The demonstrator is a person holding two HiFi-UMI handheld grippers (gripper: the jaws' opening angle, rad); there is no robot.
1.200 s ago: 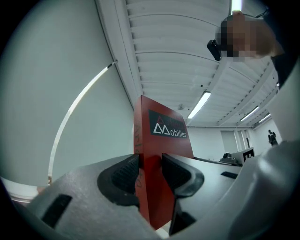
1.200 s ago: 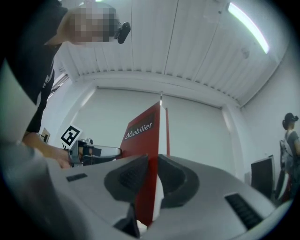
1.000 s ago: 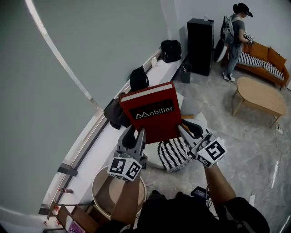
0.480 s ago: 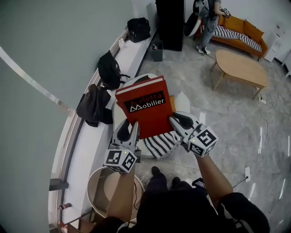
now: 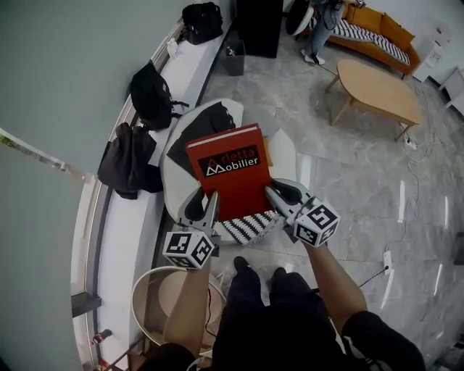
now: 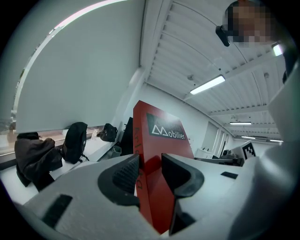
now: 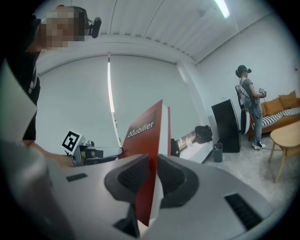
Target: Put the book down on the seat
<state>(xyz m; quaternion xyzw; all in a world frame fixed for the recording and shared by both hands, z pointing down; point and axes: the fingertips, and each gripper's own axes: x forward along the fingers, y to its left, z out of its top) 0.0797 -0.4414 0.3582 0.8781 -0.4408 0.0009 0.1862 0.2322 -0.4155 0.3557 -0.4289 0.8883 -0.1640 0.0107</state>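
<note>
A red hardcover book [image 5: 230, 174] marked "Mobilier" is held flat between both grippers, over a white round seat [image 5: 172, 190] that carries a black cloth [image 5: 204, 124] and a striped cushion [image 5: 251, 226]. My left gripper [image 5: 208, 211] is shut on the book's near left corner, at the spine. My right gripper [image 5: 278, 196] is shut on the near right corner. In the left gripper view the book [image 6: 157, 133] stands edge-on between the pads of the left gripper [image 6: 150, 171]. In the right gripper view the book [image 7: 149, 133] is pinched thin in the right gripper [image 7: 151, 176].
Along the window ledge [image 5: 134, 217] lie a black backpack [image 5: 151, 96], a dark jacket [image 5: 127, 161] and another bag [image 5: 202, 20]. A round wooden stand [image 5: 161, 301] sits at lower left. Farther off are a wooden coffee table [image 5: 377, 90], an orange sofa [image 5: 377, 36] and a person [image 5: 319, 29].
Both grippers have come down with the book toward the white seat. The book now covers more of the seat and the striped cushion.
</note>
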